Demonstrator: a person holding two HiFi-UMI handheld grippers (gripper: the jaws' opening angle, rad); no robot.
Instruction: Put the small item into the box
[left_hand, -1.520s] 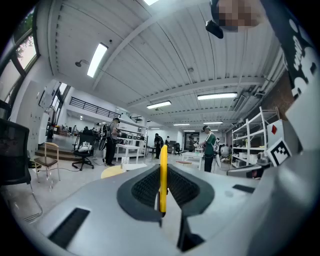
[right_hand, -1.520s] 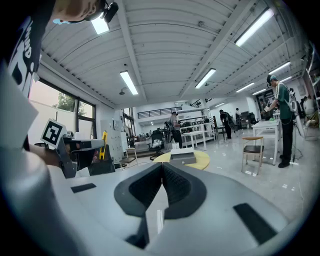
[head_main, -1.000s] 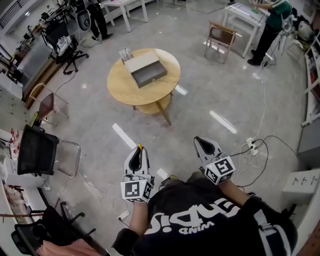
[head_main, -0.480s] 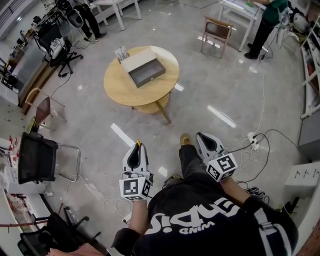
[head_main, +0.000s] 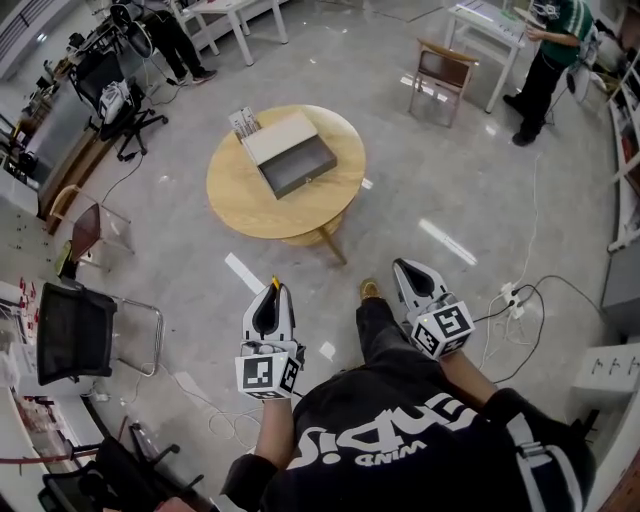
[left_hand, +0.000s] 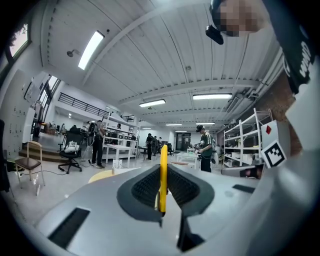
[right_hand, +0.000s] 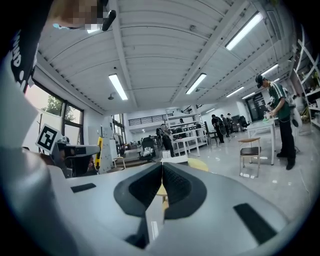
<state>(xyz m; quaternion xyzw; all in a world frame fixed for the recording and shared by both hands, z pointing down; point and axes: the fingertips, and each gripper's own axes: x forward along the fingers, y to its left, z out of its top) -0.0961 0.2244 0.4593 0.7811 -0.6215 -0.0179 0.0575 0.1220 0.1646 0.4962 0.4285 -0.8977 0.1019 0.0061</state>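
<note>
My left gripper is shut on a thin yellow item, which stands upright between its jaws and pokes out at the tip. My right gripper is shut with nothing between its pads. Both are held over the floor in front of the person's body. Ahead stands a round wooden table with an open grey box on it, its pale lid folded back. The table shows small beyond the jaws in the left gripper view and the right gripper view.
A small card stand sits at the box's far left. Chairs stand at the left, a wooden chair and white tables farther off. Cables and a power strip lie on the floor at right. People stand at the back.
The person has walked toward the table, a foot stepping forward between the grippers. The table sits lower in view. Both grippers stay shut, the left still holding the yellow item.
</note>
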